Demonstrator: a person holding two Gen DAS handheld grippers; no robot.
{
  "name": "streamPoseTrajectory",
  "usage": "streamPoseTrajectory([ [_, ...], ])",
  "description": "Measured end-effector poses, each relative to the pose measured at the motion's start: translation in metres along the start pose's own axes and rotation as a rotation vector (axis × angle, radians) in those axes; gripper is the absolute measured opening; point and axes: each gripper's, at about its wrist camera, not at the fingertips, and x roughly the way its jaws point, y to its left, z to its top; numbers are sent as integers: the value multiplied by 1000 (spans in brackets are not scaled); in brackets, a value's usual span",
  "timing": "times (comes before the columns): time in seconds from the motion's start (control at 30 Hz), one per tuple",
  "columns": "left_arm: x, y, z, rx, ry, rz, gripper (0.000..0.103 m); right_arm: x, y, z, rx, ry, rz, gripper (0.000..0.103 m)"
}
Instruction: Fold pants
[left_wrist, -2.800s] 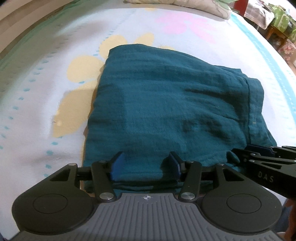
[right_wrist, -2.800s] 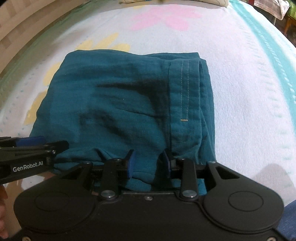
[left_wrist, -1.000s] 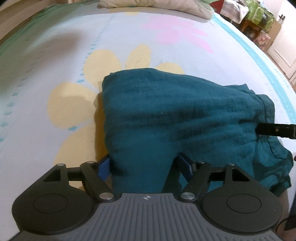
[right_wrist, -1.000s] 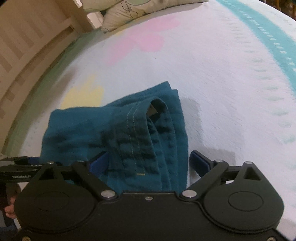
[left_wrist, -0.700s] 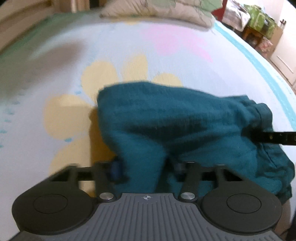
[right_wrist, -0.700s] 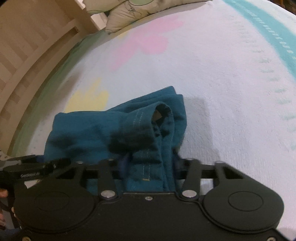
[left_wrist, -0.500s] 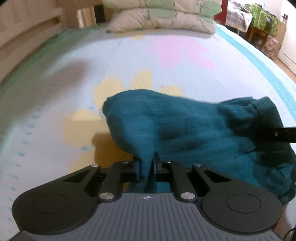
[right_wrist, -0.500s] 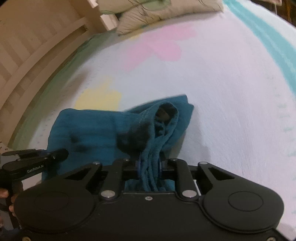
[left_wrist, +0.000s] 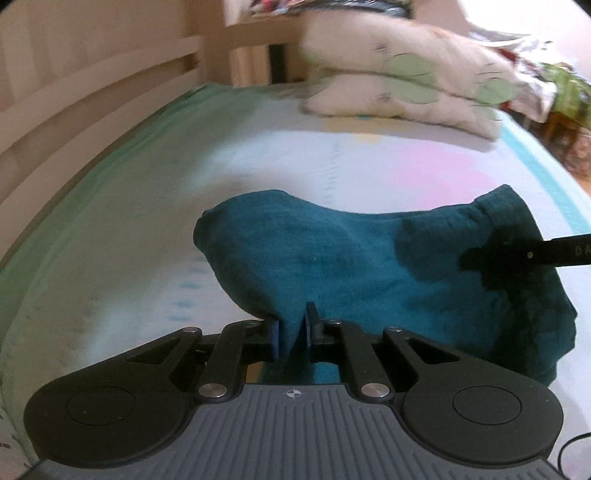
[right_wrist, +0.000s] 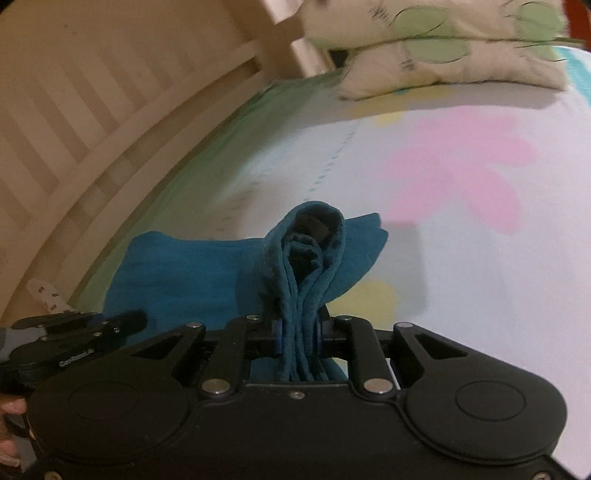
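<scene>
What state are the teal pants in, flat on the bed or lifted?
Lifted at the near edge. Both the left gripper and right gripper are clamped on the bunched teal pants; the far part looks to rest on the bedsheet.

Right gripper (right_wrist: 297, 341) pinching bunched teal pants (right_wrist: 207, 269) above bed (right_wrist: 461, 258).
Left gripper (right_wrist: 138, 317) grips the other end; pillow (right_wrist: 443, 48) at far edge.

A home bedroom: flower-print bed sheet (left_wrist: 369, 166), pillows (right_wrist: 443, 48), slatted wooden bed rail (right_wrist: 110, 110).
</scene>
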Motion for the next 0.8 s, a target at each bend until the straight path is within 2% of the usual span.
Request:
streamPoseTrajectory([
  [0.07,20,16,-3,-31,50,18,13,28,0,7,-12,32,-5,25],
  [0.13,43,27,-9,-64,114,1,13,57,0,7,-46,71,-40,27],
  [0.23,67,26,-23,-73,172,11,19,94,0,2,-120,127,-133,38],
  [0.3,74,21,-28,-62,178,38,26,103,-1,-3,-173,134,-189,51],
  [0.43,66,18,-21,-95,174,56,27,96,-12,2,-130,133,-198,55],
  [0.5,52,24,-18,-118,150,103,26,85,-10,8,-114,111,-200,56],
  [0.57,28,25,-21,-116,120,181,26,62,-3,6,-141,41,-262,57],
  [0.63,8,18,-21,-118,77,223,26,39,6,2,-166,-29,-280,58],
  [0.7,-6,8,-24,-131,66,195,26,27,15,-3,-175,-69,-250,58],
  [0.8,-9,-10,-36,-154,95,126,26,28,31,-21,-199,-40,-204,58],
])
